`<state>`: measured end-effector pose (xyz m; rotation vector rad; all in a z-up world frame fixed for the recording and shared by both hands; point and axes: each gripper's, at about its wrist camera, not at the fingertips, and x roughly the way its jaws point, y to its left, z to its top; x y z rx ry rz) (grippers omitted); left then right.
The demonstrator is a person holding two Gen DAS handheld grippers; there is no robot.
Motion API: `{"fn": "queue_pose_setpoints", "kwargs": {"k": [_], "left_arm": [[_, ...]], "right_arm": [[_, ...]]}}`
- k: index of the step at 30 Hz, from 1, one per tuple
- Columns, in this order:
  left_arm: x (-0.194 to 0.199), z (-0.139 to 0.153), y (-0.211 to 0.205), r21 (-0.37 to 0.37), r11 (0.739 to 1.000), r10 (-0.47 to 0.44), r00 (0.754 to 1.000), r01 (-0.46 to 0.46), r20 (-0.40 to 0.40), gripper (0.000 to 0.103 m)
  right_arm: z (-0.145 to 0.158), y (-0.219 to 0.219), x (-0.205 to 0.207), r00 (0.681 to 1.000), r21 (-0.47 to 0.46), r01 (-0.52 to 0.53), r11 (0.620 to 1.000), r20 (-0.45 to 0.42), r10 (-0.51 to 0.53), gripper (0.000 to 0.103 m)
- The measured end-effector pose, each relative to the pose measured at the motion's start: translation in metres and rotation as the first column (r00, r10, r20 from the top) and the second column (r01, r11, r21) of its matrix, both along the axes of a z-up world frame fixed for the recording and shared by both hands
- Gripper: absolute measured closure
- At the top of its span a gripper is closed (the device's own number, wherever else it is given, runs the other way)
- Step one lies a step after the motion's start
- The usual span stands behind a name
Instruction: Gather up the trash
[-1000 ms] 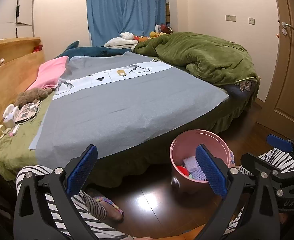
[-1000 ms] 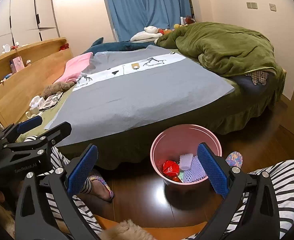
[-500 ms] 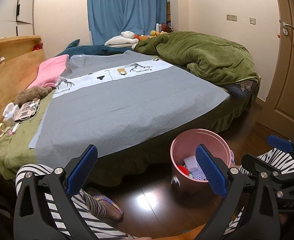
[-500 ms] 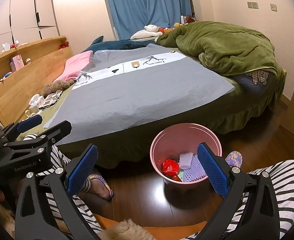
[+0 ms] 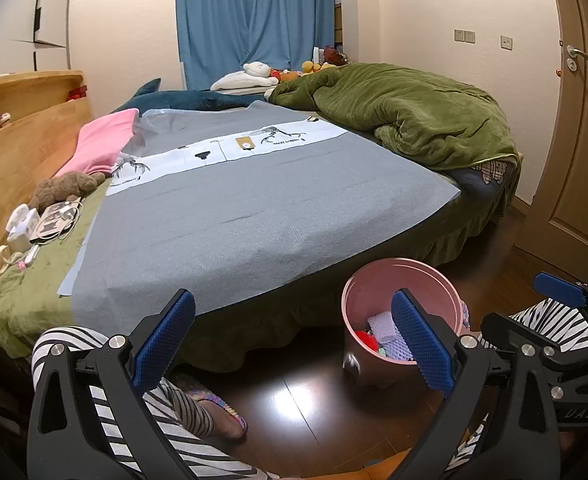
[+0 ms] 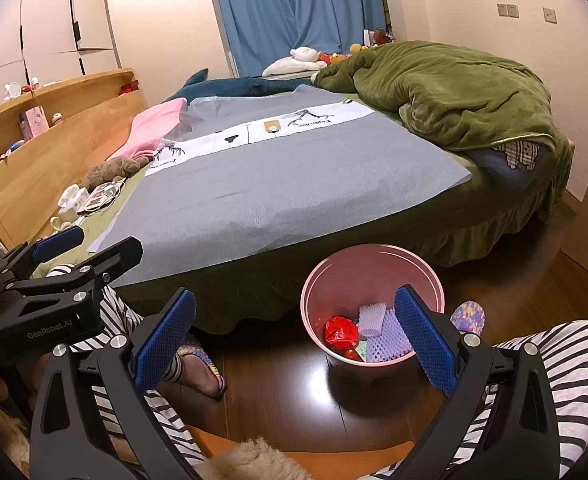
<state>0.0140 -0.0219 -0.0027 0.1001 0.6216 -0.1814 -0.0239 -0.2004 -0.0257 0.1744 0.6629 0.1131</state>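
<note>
A pink trash bin point(image 5: 398, 276) point(image 6: 334, 272) stands on the dark wood floor by the bed's near edge. Inside lie a red crumpled wrapper point(image 6: 340, 330), lilac foam netting point(image 6: 386, 338) and other scraps. My left gripper point(image 5: 294, 340) is open and empty, held low in front of the bed, left of the bin. My right gripper point(image 6: 294, 340) is open and empty, just above and in front of the bin. The left gripper also shows in the right wrist view point(image 6: 78, 248), and the right gripper shows at the right of the left wrist view point(image 5: 550, 300).
A bed with a grey sheet point(image 5: 254, 216) and a green duvet point(image 5: 406, 112) fills the middle. Small white items and a brown plush toy point(image 5: 66, 188) lie at its left edge by a wooden headboard point(image 5: 14, 148). Striped-trousered legs and a slippered foot point(image 6: 202, 368) are below. A door point(image 5: 582, 160) is at right.
Both grippers have barely shifted; the view has crept slightly. Both stay open and empty.
</note>
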Motion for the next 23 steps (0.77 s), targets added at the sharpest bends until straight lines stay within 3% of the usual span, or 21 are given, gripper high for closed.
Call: {"fn": "queue_pose_setpoints", "kwargs": {"k": [23], "left_arm": [[0.0061, -0.0045, 0.0020, -0.011, 1.000, 0.008, 0.999, -0.008, -0.040, 0.008]], "right_arm": [[-0.0075, 0.0003, -0.0009, 1.000, 0.000, -0.009, 1.000, -0.016, 0.009, 0.005]]}}
